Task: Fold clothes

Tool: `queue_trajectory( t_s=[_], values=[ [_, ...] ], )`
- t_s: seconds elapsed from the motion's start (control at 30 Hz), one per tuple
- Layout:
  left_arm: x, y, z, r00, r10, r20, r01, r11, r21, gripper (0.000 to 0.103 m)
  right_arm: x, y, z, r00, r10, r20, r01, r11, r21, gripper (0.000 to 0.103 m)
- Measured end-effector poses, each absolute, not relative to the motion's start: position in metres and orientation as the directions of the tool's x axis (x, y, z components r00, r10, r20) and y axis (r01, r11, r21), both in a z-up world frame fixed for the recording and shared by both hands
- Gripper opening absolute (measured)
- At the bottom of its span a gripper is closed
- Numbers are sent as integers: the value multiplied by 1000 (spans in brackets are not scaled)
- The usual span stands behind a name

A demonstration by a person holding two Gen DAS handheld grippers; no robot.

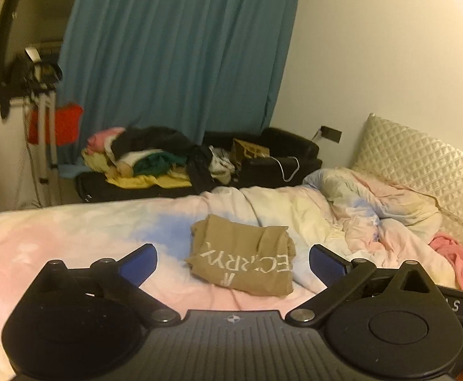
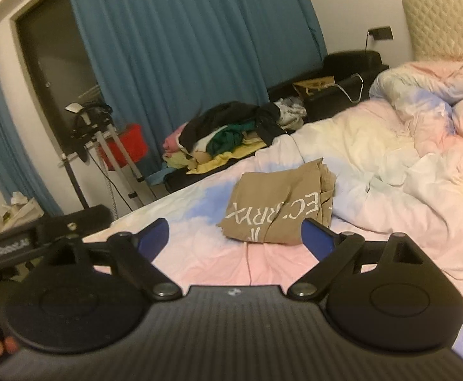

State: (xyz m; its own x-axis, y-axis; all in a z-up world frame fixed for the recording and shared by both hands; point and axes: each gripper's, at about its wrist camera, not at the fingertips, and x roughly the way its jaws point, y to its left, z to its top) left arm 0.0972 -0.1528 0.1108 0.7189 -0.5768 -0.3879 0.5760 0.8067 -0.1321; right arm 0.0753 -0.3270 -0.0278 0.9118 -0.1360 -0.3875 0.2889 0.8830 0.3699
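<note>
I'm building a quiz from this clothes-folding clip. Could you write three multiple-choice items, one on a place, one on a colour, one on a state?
1. Where does the folded tan shirt lie?
A. On the black sofa
B. On the pastel bedsheet
C. On the floor

2. What colour is the curtain?
A. Teal blue
B. Red
C. White

3. How do the left tool and right tool stand?
A. Both shut on the shirt
B. One open, one shut
C. Both open, holding nothing

Answers:
1 B, the shirt rests on the pastel bedsheet, in front of both tools.
2 A, teal blue folds hang behind the sofa.
3 C, each tool's blue pads are spread wide apart with nothing between them.
</note>
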Motion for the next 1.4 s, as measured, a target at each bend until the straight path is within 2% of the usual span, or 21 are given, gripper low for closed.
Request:
queue_trajectory(
  t_s=[0.33, 0.73, 0.97, 1.17, 1.27, 1.4],
  values=[
    [28, -91, 97, 786, -528, -321, 531, 843, -86, 103, 40, -289, -49, 934, -182, -308, 275, 915, 296, 92],
    [33, -73, 46, 812, -480, -332, 485, 871, -75, 103, 44, -270, -92, 941, -218, -258, 275, 939, 207, 92],
    [33, -60, 42, 840, -459, -288, 460, 885, -68, 103, 45, -262, -106, 950, -226, -213, 262, 953, 155, 92],
    [36, -56, 32, 857, -426, -291, 428, 902, -61, 103, 50, -267, -113, 941, -234, -243, 281, 943, 178, 92],
    [41, -59, 28, 845, -424, -326, 426, 902, -69, 103, 52, -268, -117, 932, -251, -260, 300, 939, 168, 92],
    [39, -60, 23, 846, -417, -331, 424, 904, -54, 103, 51, -259, -118, 932, -253, -260, 294, 946, 134, 92]
  ],
)
